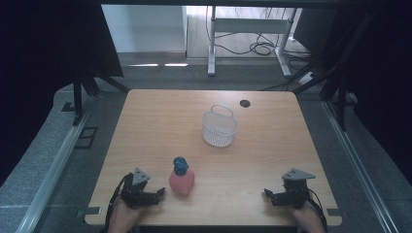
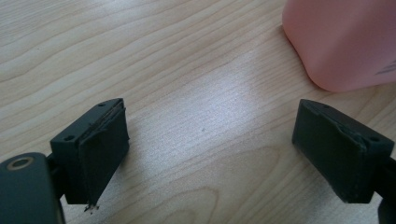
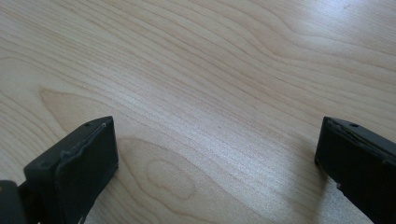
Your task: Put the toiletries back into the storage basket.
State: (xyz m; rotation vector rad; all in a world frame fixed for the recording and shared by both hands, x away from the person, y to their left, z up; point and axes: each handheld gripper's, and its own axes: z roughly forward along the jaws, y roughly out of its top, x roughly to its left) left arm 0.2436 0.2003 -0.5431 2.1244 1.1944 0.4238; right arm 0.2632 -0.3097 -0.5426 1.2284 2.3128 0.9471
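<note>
A pink bottle [image 1: 182,180] with a blue cap stands near the front of the wooden table [image 1: 160,121]. Its pink body [image 2: 345,42] fills the upper right of the left gripper view. My left gripper [image 1: 159,193] rests on the table just left of the bottle, jaws wide open with bare wood between them [image 2: 210,140]. My right gripper [image 1: 268,194] lies near the front right edge, open over bare wood [image 3: 217,154]. A white mesh basket [image 1: 219,127] with a handle stands at the table's middle, farther back.
A round cable hole [image 1: 245,103] sits near the table's far edge. Beyond the table are a white desk frame [image 1: 250,29] and cables on the floor. Dark curtains hang on both sides.
</note>
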